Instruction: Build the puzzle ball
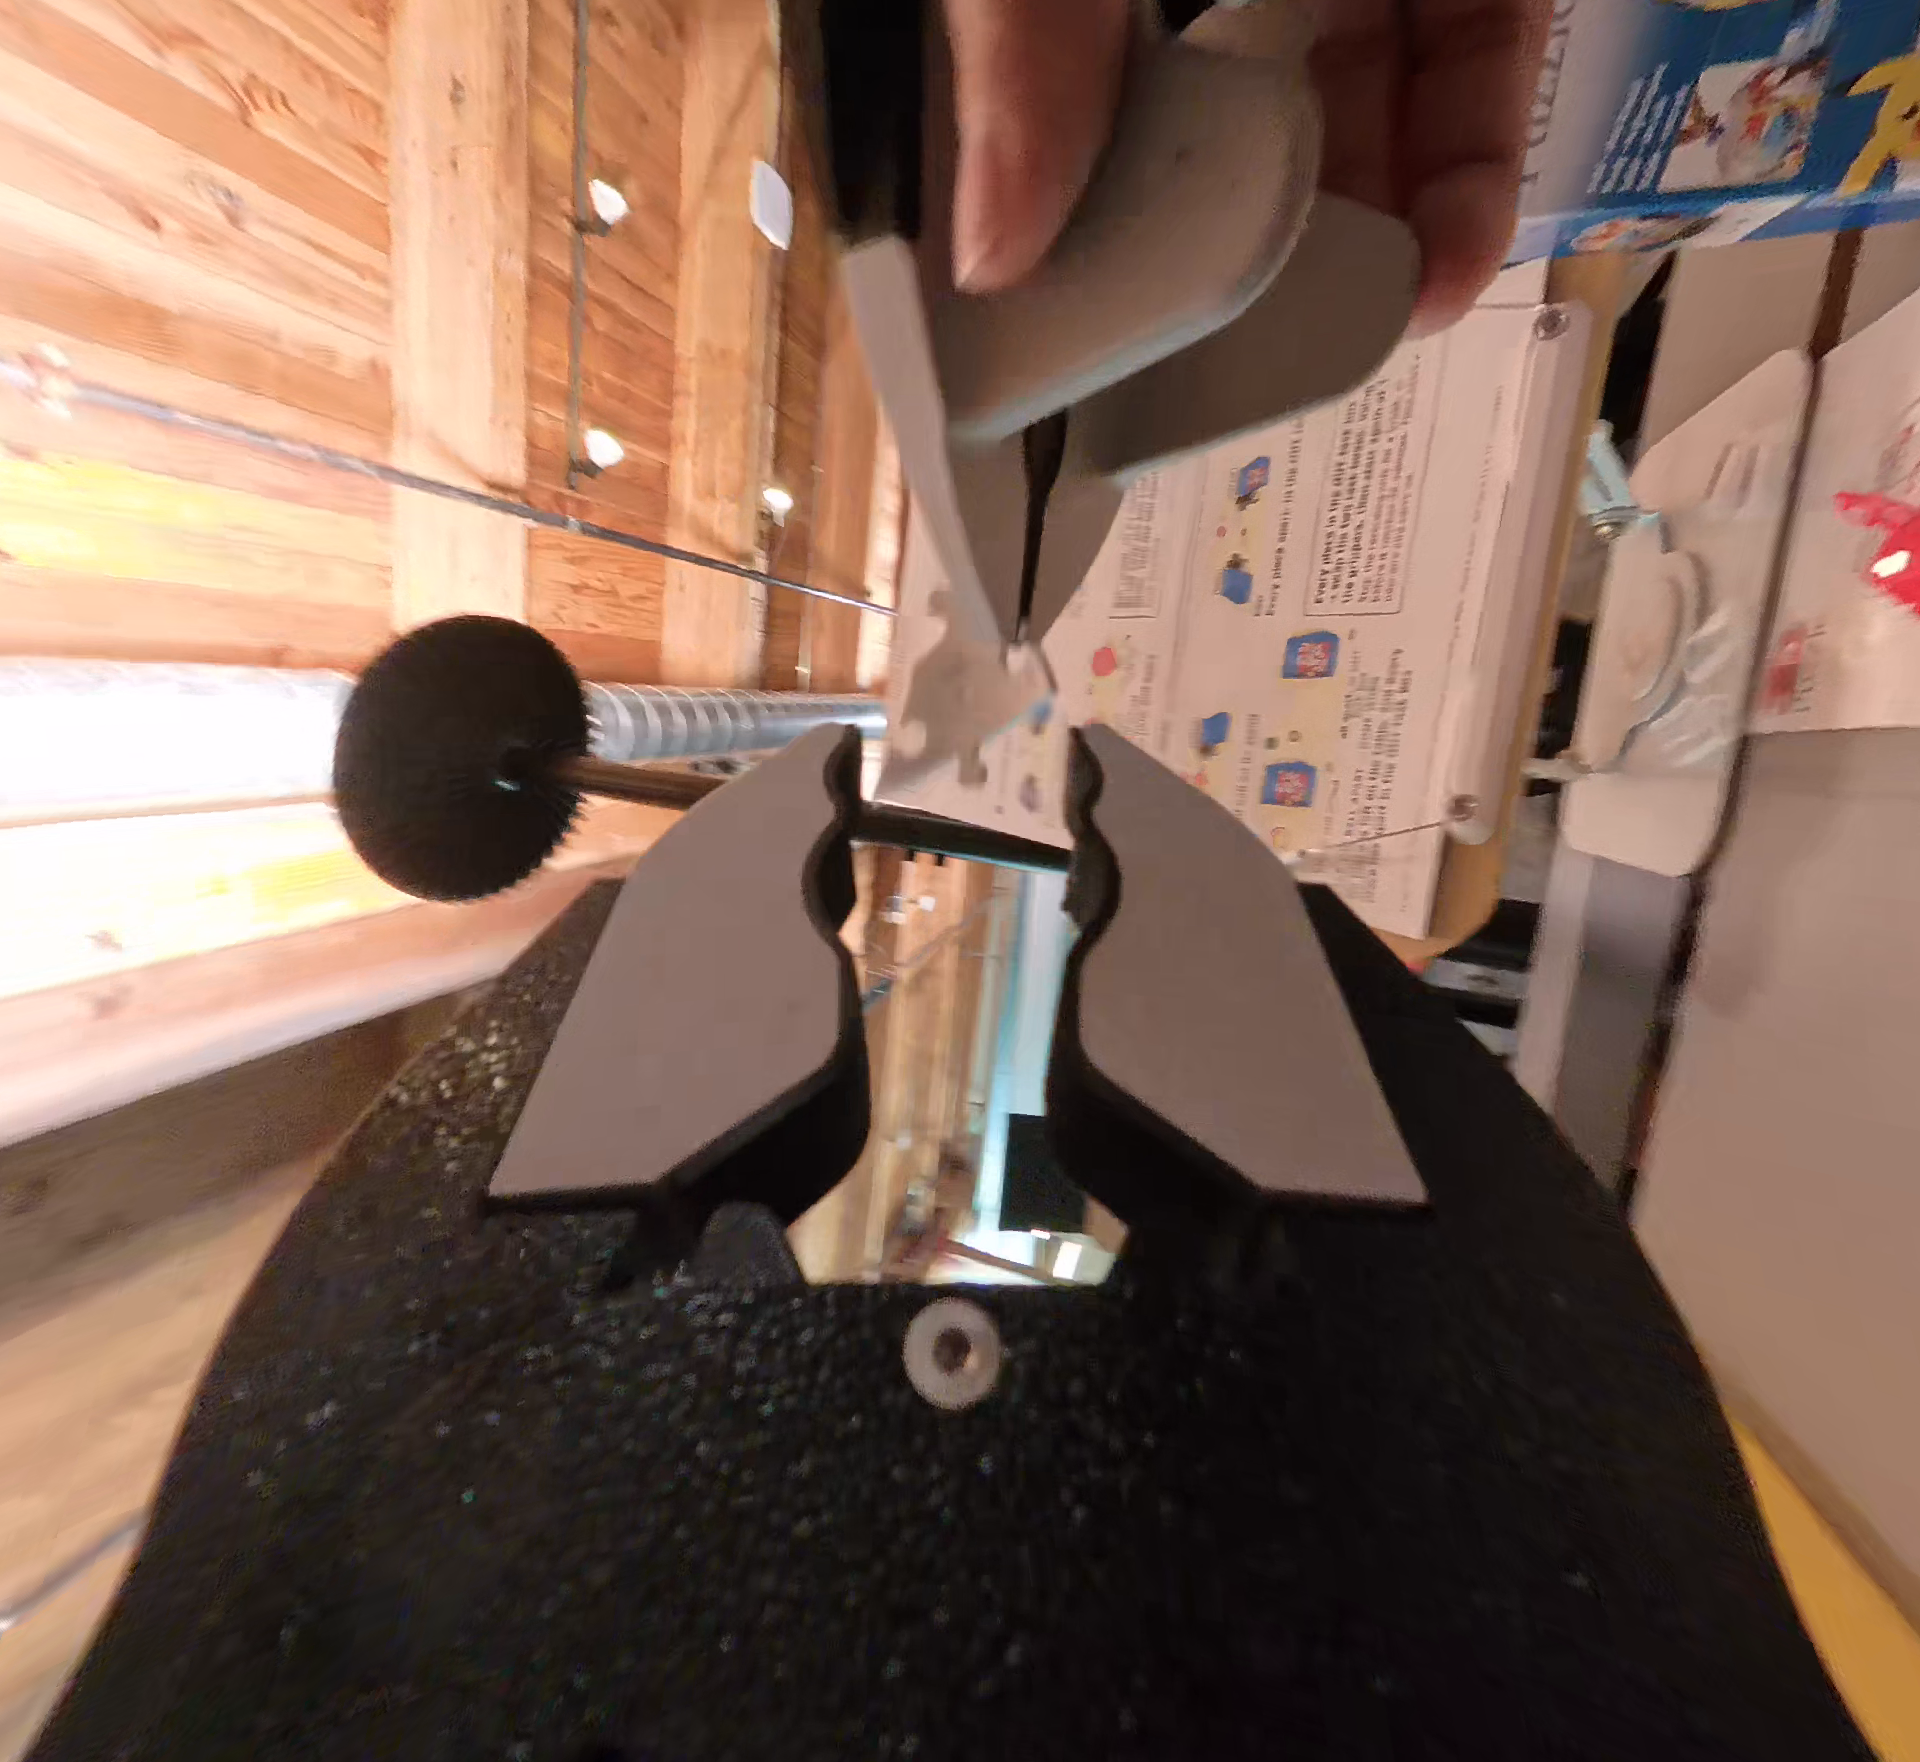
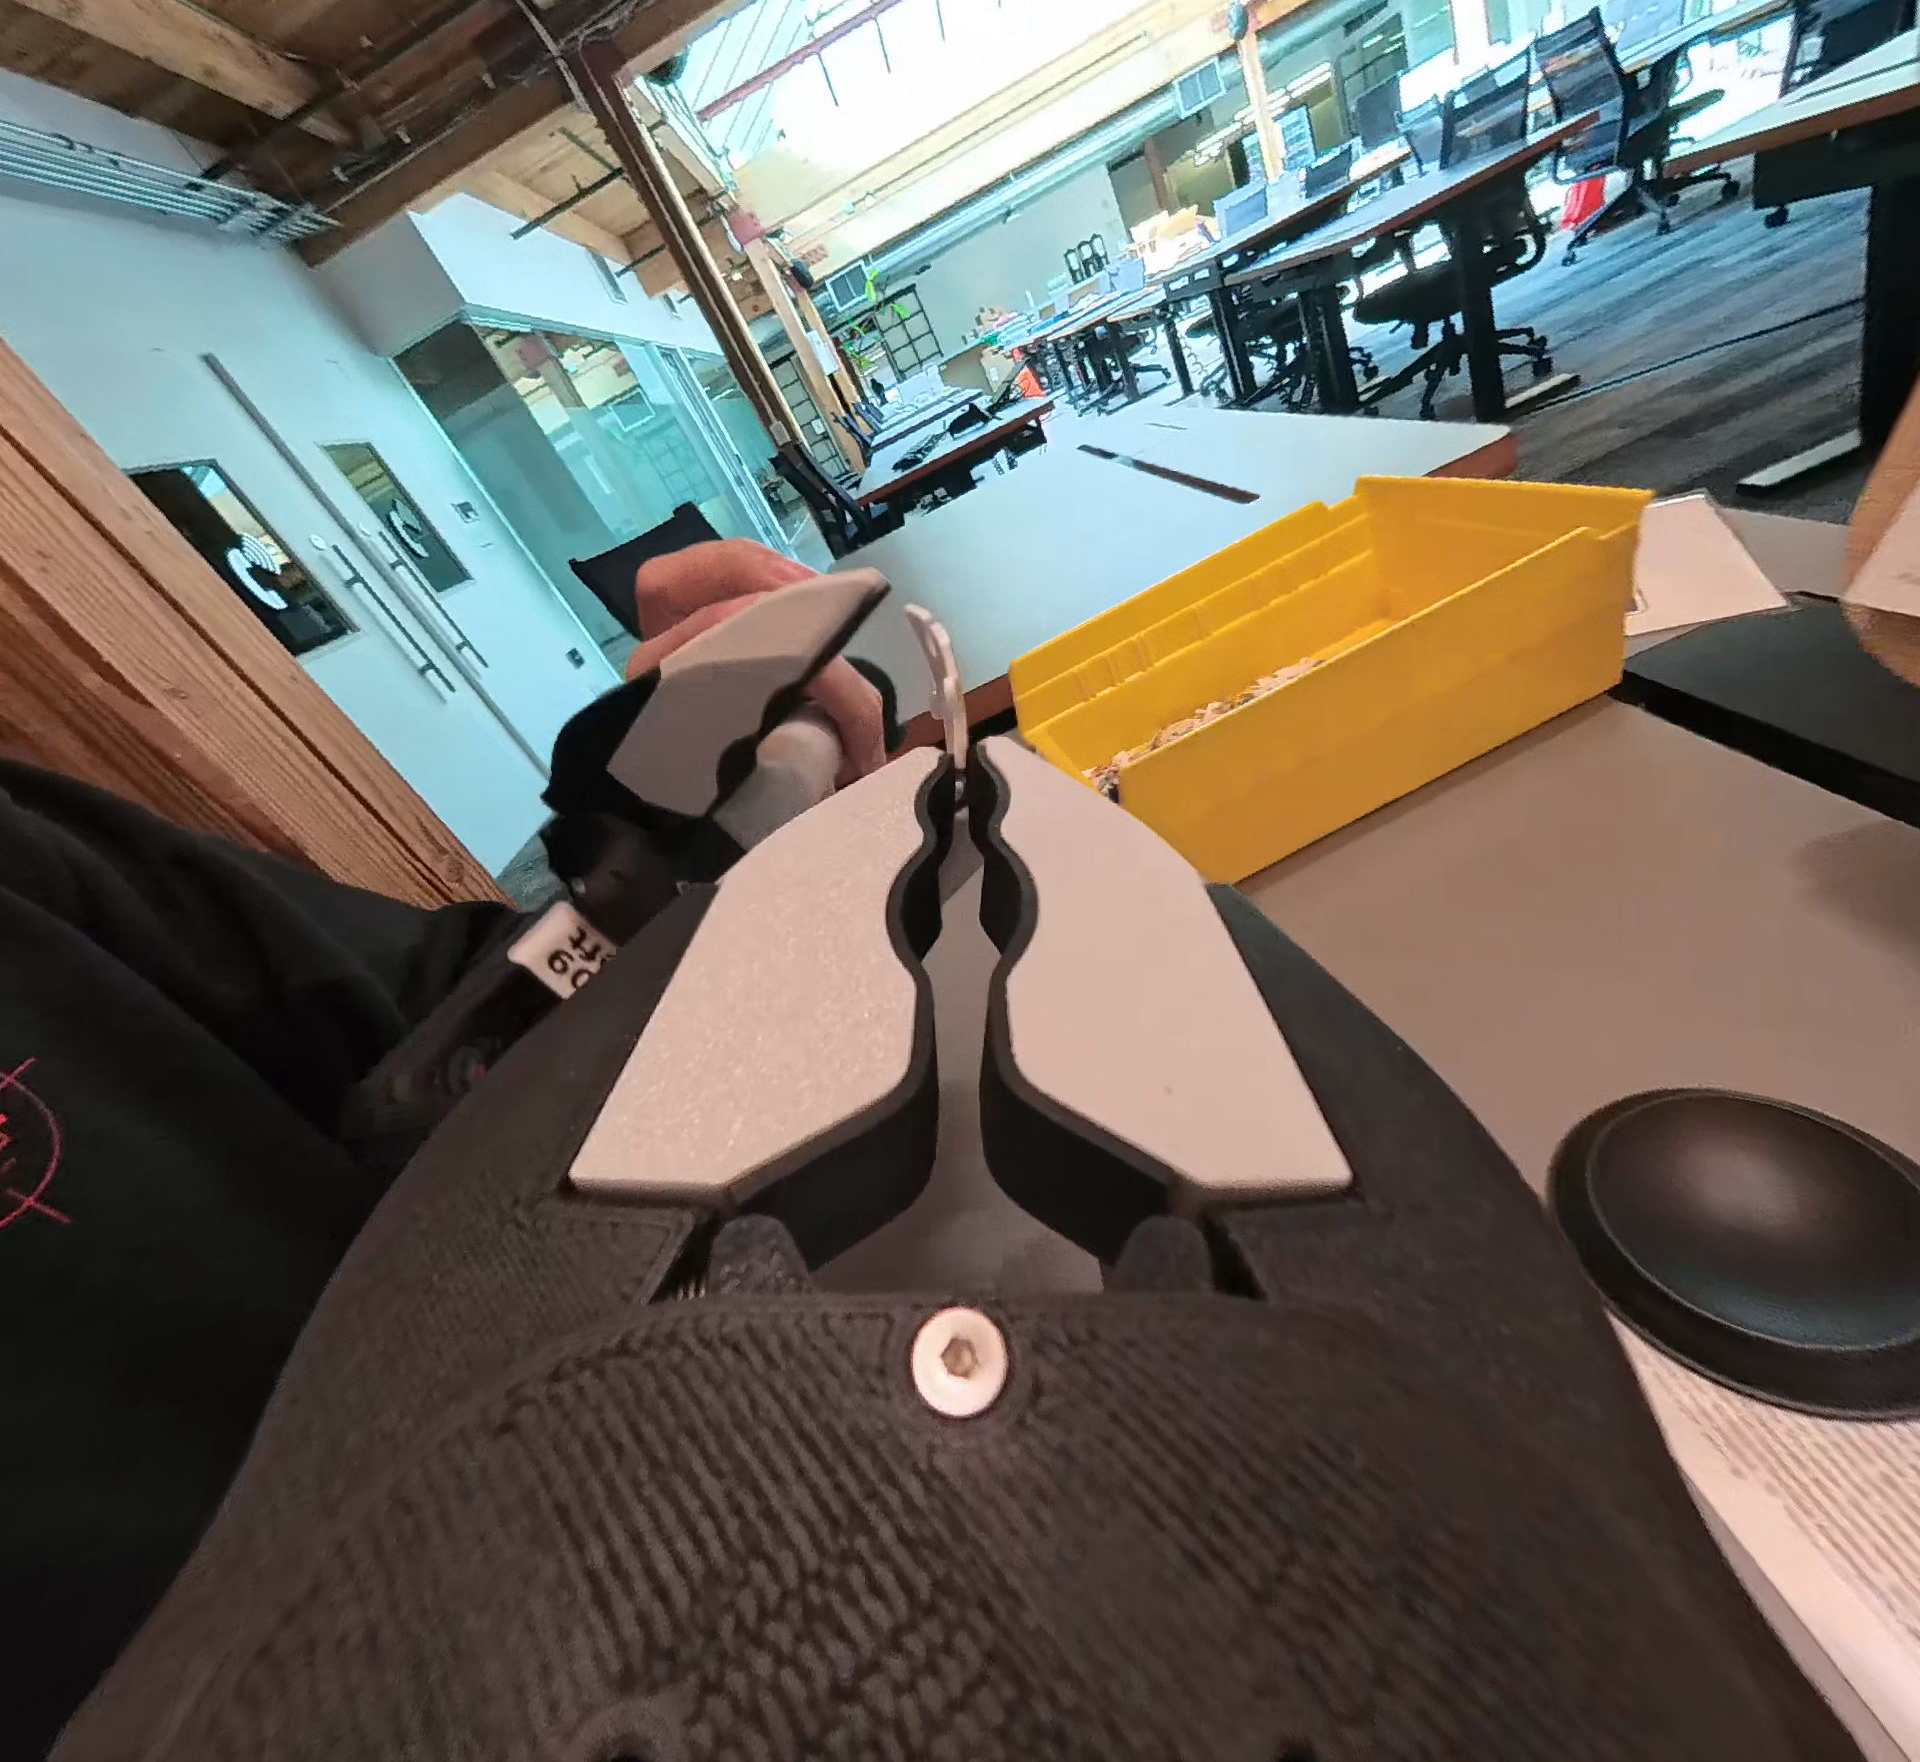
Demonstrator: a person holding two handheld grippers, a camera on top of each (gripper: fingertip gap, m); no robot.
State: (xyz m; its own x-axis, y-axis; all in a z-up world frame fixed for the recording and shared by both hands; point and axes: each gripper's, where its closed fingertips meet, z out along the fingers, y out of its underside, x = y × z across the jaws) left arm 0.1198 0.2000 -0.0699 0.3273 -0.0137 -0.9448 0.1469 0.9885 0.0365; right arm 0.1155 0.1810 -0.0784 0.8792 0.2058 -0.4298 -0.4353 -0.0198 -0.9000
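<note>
My right gripper (image 2: 964, 756) is shut on a thin white puzzle piece (image 2: 940, 663), which stands edge-on above its tips. In the left wrist view the right gripper (image 1: 1023, 642) comes down from the top in a person's hand (image 1: 1039, 102). It holds the flat jigsaw-edged piece (image 1: 951, 704) just beyond my left gripper's tips. My left gripper (image 1: 966, 767) is open and empty, its jaws apart, with the piece in front of the gap. One of its fingers (image 2: 748, 673) shows left of the piece in the right wrist view.
A yellow bin (image 2: 1455, 590) of loose puzzle pieces stands on the grey table, right of the grippers. A black round dish (image 2: 1756, 1265) lies near right. An instruction sheet (image 1: 1299, 673) and the colourful puzzle box (image 1: 1745, 102) lie behind. A dark sleeve (image 2: 156, 1089) is at left.
</note>
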